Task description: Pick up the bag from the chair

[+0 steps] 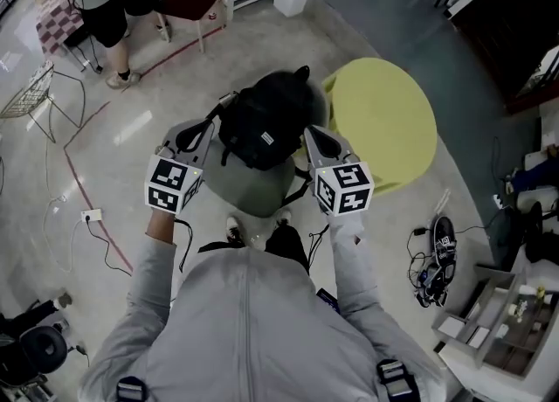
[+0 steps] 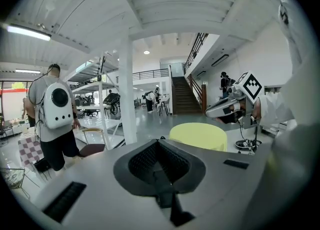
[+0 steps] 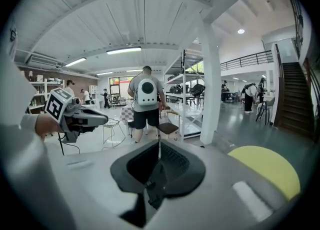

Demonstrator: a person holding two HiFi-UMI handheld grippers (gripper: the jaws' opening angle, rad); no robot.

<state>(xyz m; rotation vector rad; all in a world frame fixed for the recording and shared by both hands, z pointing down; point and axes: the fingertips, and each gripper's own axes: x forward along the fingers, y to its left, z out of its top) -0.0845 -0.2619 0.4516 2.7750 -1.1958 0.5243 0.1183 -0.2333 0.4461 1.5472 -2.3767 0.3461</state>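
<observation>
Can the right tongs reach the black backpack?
Probably yes. The right tongs sit right against the black backpack with nothing between, and their jaws look closed on a black strap.

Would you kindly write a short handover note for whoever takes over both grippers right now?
Left gripper: jaws shut on a backpack strap.
Right gripper: jaws shut on a second strap, the one with a buckle.
Things: the black backpack hangs or rests between the two grippers, over the grey chair. A yellow round table stands just beyond.
Done: both straps are gripped.
Left: raise the backpack clear of the chair. The head view does not settle whether it is already off the seat, so check before lifting.
</observation>
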